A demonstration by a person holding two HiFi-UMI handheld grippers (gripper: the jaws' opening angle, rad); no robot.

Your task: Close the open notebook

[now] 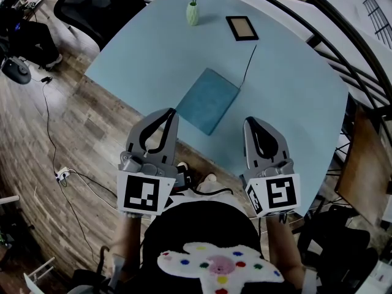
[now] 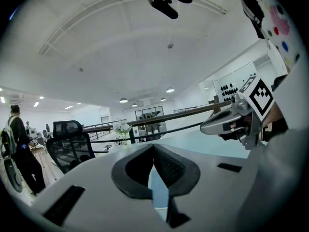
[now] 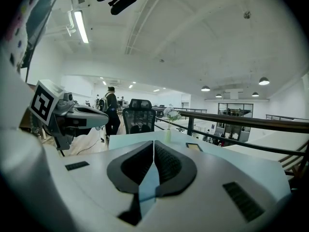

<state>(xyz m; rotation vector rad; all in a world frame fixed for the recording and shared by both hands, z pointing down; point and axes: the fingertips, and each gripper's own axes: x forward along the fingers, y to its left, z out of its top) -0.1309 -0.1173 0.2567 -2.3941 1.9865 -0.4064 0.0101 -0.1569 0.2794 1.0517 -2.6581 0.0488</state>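
Item 1. Light blue, round-edged tabletop (image 1: pixel 294 97), seen from above, standing on a wood-plank floor (image 1: pixel 55 127).

Item 2. Teal rectangular notebook with a plain cover (image 1: pixel 208 101). It lies flat near the middle of the tabletop, set at a diagonal, with the cover up and no pages showing. It sits ahead of both claws, between their lines, and neither touches it.

Item 3. Left claw (image 1: pixel 172 111), grey with black pads. The jaws are pressed together with nothing between them. It is held over the near edge of the tabletop, just short of the notebook's near-left side.

Item 4. Right claw (image 1: pixel 249 120), of the same build. The jaws are also closed on nothing. It is held over the tabletop, to the right of the notebook's near corner.

Item 5. Thin black cord (image 1: pixel 250 63), running across the tabletop to the notebook's far-right corner.

Item 6. Small dark-framed rectangular panel (image 1: pixel 242 27), lying flat beyond the notebook.

Item 7. Pale green ribbed vase (image 1: pixel 192 13) holding white flowers, left of the panel near the far edge.

Item 8. Black mesh office chair (image 1: pixel 92 8), beyond the far-left edge of the tabletop.

Item 9. Black metal railing (image 1: pixel 343 38), curving along the right side.
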